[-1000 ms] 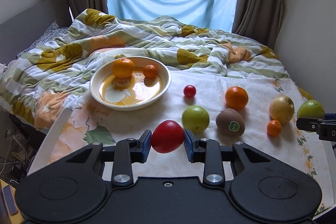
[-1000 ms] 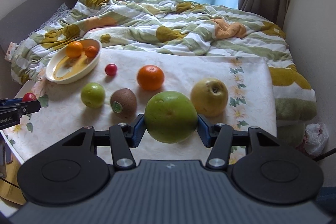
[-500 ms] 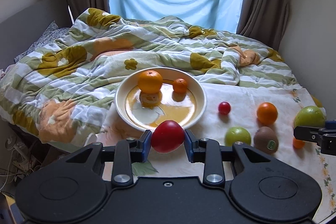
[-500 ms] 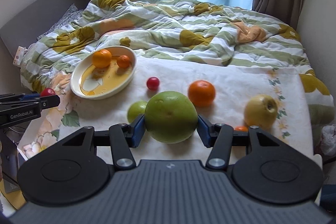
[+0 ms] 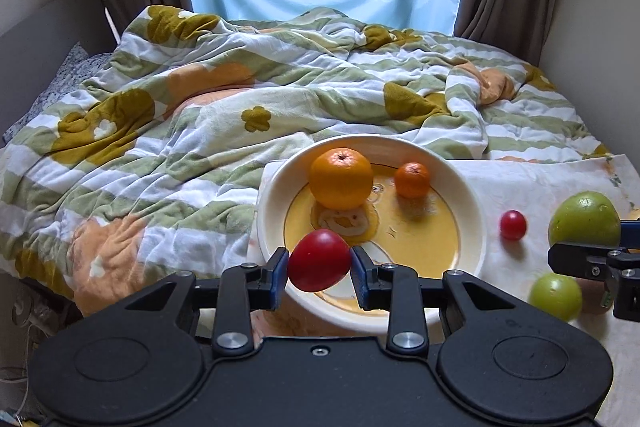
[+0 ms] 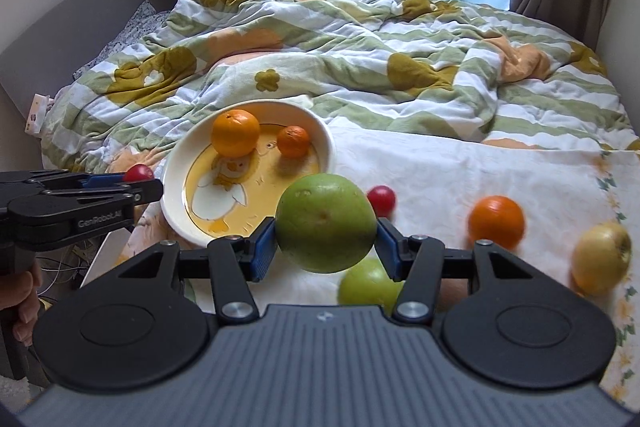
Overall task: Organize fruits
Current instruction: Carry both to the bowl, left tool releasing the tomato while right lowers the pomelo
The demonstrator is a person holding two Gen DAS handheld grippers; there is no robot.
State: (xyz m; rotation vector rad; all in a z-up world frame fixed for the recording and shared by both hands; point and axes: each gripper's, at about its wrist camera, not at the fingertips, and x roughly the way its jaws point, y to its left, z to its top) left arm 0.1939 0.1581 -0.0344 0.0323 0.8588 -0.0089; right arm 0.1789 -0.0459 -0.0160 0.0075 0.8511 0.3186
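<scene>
My left gripper (image 5: 319,262) is shut on a red tomato (image 5: 319,259), held above the near rim of the white and yellow bowl (image 5: 474,215). The bowl holds a large orange (image 5: 341,177) and a small mandarin (image 5: 412,179). My right gripper (image 6: 326,229) is shut on a big green fruit (image 6: 326,223), held just right of the bowl (image 6: 176,187). In the left wrist view this green fruit (image 5: 584,214) shows at the right edge. In the right wrist view the left gripper (image 6: 138,181) with the tomato (image 6: 138,171) shows left of the bowl.
On the white floral cloth (image 6: 460,171) lie a small red tomato (image 6: 382,198), an orange (image 6: 496,221), a yellow fruit (image 6: 602,257) and a small green fruit (image 6: 368,285). A rumpled striped blanket (image 5: 240,99) covers the bed behind. Walls stand left and right.
Both grippers have moved left and forward toward the bowl with their fruit. The bowl now looks larger and closer in both views.
</scene>
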